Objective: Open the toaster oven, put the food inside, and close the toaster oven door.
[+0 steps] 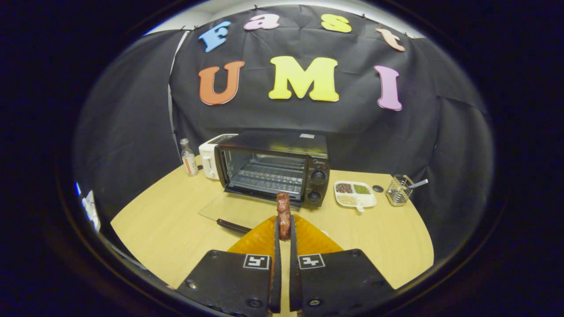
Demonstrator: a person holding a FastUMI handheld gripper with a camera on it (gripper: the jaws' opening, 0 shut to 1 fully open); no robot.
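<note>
A black toaster oven (275, 167) stands on the wooden table (167, 224) ahead of me, its glass door (233, 209) folded down flat toward me and its wire rack bare inside. My gripper (284, 235) is shut on a brown, lumpy strip of food (283, 213), which sticks up from between the fingertips. The food hangs just in front of the lowered door, above an amber plate (308, 240) that lies under the fingers.
A white toaster (210, 158) and a small clear bottle (189, 158) stand left of the oven. Right of it lie a white divided dish of spices (354, 193), a small dark disc (377, 188) and a wire basket (398, 190). Black cloth walls the booth.
</note>
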